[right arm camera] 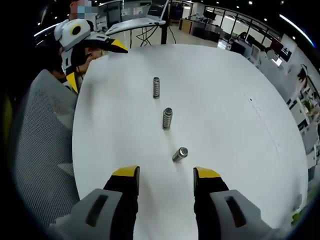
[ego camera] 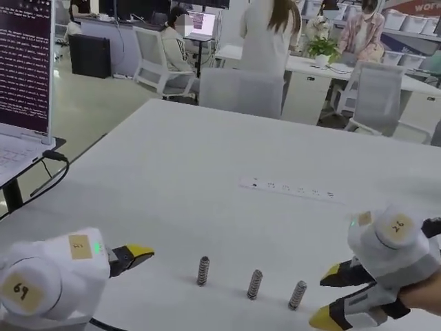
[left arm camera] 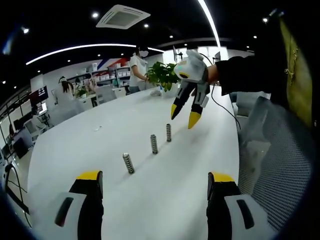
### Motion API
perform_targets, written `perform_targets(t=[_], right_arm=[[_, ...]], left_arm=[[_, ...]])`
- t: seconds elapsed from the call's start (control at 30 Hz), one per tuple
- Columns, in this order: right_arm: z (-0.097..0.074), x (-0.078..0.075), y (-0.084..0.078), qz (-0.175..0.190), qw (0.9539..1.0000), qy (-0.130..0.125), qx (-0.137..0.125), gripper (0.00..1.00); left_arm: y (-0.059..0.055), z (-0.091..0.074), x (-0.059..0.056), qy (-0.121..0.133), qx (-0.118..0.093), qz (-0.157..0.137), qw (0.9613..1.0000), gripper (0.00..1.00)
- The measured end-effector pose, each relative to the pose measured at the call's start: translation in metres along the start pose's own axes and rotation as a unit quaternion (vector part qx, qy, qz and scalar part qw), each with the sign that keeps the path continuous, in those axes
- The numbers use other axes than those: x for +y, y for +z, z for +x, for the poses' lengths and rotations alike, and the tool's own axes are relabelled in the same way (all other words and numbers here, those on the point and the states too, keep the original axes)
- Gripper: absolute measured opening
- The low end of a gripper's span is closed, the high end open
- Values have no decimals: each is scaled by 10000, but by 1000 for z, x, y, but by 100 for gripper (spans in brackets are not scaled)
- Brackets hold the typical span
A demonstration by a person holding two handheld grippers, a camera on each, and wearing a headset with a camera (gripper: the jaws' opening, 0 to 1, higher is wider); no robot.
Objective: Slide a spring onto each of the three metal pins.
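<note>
Open office; white table point(ego camera: 207, 152) with power strip point(ego camera: 289, 188), laptop point(ego camera: 24, 69) at left; white chairs point(ego camera: 375, 93) beyond.

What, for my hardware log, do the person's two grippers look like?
Both the left gripper and right gripper have white housings, black jaws with yellow tips and tan handwritten labels. A dark sleeve covers the arm behind the right one.
</note>
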State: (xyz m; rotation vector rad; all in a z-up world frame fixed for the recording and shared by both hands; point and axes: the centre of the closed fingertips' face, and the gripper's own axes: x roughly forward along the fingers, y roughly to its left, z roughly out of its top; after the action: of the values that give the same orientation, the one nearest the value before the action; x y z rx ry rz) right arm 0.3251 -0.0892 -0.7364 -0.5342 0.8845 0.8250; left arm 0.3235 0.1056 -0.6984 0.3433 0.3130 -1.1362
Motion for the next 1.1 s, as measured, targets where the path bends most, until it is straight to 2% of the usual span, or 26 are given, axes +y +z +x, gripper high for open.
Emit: perform_targets(t=[0.3, 0.4, 0.53, 0.77, 0.97, 1.1], right_arm=[[-20, 11, 0, 105, 9989, -281, -368, 43], [-29, 17, 3, 222, 9971, -361, -636, 44], [-39, 23, 3, 269, 9952, -472, -816, 46], [-57, 30, 4, 376, 9896, -786, -1144, 50], [-61, 36, -2, 515, 9865, -906, -1262, 53], [-65, 39, -1, 696, 9814, -983, -1496, 56]], left_arm=[[9, -3, -2, 16, -79, -1, 10000, 83], [13, -5, -5, 16, -143, -51, 9999, 83], [14, -8, -6, 21, -176, -106, 9998, 83], [16, -10, -10, 20, -246, -268, 9993, 84], [13, -12, -13, 20, -276, -393, 9988, 84], [12, -15, -14, 48, -327, -531, 9980, 84]])
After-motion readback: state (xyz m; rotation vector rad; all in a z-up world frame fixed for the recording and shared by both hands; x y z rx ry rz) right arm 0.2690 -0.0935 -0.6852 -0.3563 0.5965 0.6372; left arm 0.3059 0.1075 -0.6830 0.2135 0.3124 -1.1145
